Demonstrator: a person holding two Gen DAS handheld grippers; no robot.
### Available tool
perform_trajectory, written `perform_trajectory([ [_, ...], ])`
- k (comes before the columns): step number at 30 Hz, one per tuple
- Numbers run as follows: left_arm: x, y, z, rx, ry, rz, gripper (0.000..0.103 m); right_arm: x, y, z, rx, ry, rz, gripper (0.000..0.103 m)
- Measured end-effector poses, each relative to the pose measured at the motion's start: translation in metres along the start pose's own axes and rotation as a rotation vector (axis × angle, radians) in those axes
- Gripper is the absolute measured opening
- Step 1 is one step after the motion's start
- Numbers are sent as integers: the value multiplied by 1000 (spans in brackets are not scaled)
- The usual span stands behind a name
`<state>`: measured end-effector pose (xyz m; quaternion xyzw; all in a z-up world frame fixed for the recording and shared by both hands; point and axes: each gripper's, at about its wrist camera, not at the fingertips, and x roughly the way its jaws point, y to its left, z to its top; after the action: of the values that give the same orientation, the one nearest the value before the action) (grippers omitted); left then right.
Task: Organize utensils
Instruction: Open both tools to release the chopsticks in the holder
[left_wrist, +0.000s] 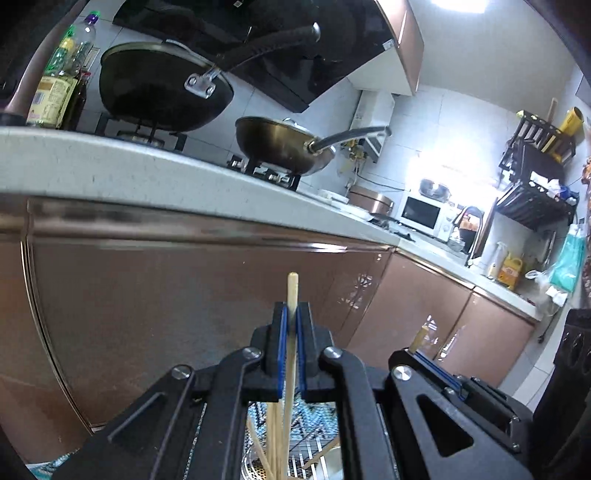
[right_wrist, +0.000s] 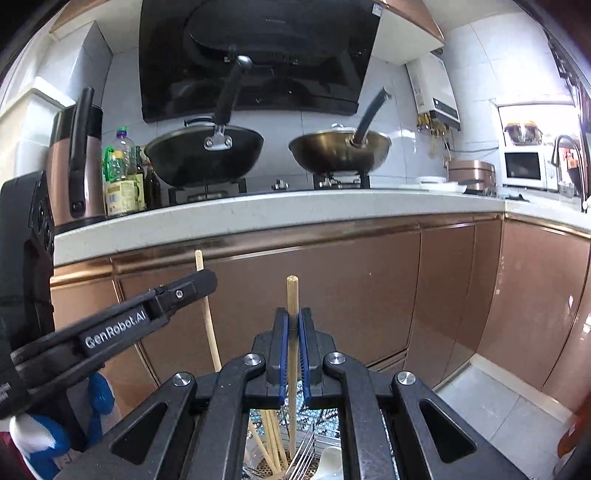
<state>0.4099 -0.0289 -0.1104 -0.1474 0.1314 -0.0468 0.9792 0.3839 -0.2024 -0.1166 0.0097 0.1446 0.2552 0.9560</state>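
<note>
1. Left wrist view: the left gripper (left_wrist: 292, 325) is closed tightly on one pale wooden chopstick (left_wrist: 291, 295). The stick stands upright between the blue ribbed pads, and its rounded tip comes out above them. Under the jaws I see more chopsticks (left_wrist: 271, 443) in a perforated metal holder (left_wrist: 255, 470).

2. Right wrist view: the right gripper (right_wrist: 293, 325) also pinches a round wooden stick (right_wrist: 292, 295), vertical. Below it are fork tines (right_wrist: 304, 456), shiny steel, and a white spoon (right_wrist: 330, 463), smooth like ceramic.

3. I judge that the step is lifting chopsticks out for sorting. The next move probably needs a straight pull upward, then a lowering into the right compartment, because thin smooth wood can slip or turn between the pads.
</note>
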Motion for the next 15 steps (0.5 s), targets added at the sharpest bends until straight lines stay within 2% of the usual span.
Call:
perform_trajectory([
  [7, 9, 10, -31, -9, -18, 40, 5, 10, -3, -28, 9, 48, -8, 6],
  [8, 10, 13, -33, -20, -13, 44, 6, 9, -3, -29, 13, 50, -10, 8],
  [10, 7, 15, -34, -29, -3, 45, 7, 6, -5, -28, 22, 46, -17, 19],
  [12, 2, 16, -33, -30, -4, 46, 16, -2, -4, -25, 23, 29, -29, 30],
  [15, -12, 16, -27, -22, -14, 50, 31, -16, -2, -18, 24, 8, -47, 36],
])
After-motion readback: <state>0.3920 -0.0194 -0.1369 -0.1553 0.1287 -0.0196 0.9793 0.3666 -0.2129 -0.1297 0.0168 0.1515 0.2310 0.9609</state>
